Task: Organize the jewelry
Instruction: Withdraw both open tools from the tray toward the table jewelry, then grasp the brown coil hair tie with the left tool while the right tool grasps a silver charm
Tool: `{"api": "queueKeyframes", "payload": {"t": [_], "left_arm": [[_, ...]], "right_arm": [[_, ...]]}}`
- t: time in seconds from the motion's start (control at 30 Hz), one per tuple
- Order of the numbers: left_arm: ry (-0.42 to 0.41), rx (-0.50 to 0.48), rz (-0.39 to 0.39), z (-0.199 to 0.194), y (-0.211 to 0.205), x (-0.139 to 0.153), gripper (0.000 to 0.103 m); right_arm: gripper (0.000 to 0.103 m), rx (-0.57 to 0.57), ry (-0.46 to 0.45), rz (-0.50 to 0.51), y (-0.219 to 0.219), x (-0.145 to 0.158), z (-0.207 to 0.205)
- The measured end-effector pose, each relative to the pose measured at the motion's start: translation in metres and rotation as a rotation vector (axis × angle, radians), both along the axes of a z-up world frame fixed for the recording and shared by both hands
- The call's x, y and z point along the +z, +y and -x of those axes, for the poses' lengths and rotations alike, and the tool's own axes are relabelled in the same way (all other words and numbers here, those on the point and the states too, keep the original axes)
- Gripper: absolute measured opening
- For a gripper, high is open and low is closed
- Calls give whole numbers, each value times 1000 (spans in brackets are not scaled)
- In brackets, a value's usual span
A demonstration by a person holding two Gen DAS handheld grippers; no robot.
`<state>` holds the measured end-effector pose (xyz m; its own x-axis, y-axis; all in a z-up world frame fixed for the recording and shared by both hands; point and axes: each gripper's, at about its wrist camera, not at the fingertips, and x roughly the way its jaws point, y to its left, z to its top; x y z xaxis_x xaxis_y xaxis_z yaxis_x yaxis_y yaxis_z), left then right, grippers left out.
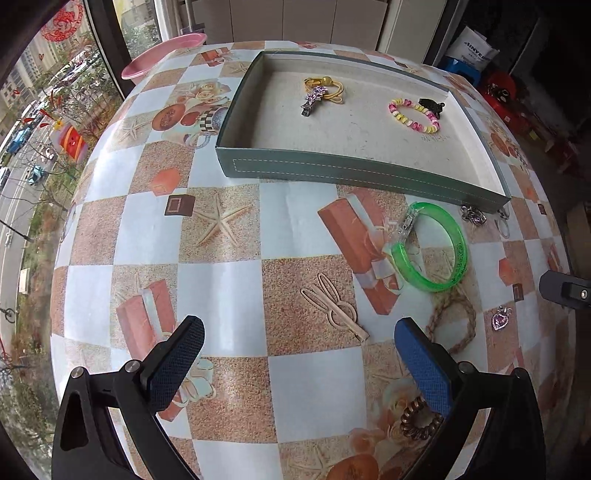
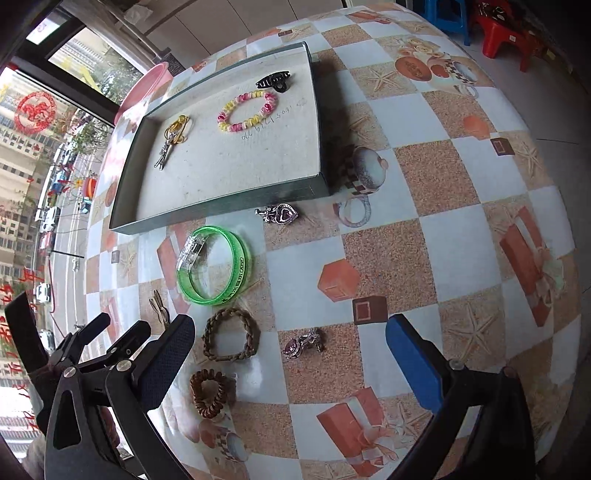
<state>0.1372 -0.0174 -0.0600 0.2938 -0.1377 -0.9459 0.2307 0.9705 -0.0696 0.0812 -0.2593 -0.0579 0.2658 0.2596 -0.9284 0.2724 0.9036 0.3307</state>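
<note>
A grey-green tray (image 1: 332,171) (image 2: 221,212) holds a yellow hair tie with a purple clip (image 1: 321,92) (image 2: 173,134), a pink-yellow bead bracelet (image 1: 413,114) (image 2: 245,110) and a black claw clip (image 1: 430,105) (image 2: 275,81). On the table lie a green bangle (image 1: 432,245) (image 2: 214,264), a rabbit hairpin (image 1: 332,306) (image 2: 159,306), a braided band (image 1: 450,325) (image 2: 231,338), a brown coil tie (image 1: 419,419) (image 2: 210,393) and two heart pendants (image 2: 282,214) (image 2: 303,343). My left gripper (image 1: 299,343) is open over the rabbit hairpin. My right gripper (image 2: 290,343) is open around the nearer pendant.
A pink basin (image 1: 162,55) (image 2: 144,88) sits at the table's far left edge by the window. Red and blue plastic stools (image 2: 506,26) stand on the floor beyond the table. My left gripper's body shows at the left of the right wrist view (image 2: 92,343).
</note>
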Motion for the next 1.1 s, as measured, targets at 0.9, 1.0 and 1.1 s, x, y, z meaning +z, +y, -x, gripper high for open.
{"api": "queueKeyframes", "payload": {"t": [0.9, 1.0, 1.1], "left_arm": [[23, -283, -39, 55, -40, -24, 103], [19, -289, -53, 56, -42, -26, 103], [14, -290, -78, 58, -48, -29, 103]], "right_arm": [[73, 1, 85, 111, 17, -35, 10], [73, -2, 81, 126, 22, -35, 6], [68, 3, 84, 153, 29, -35, 2]]}}
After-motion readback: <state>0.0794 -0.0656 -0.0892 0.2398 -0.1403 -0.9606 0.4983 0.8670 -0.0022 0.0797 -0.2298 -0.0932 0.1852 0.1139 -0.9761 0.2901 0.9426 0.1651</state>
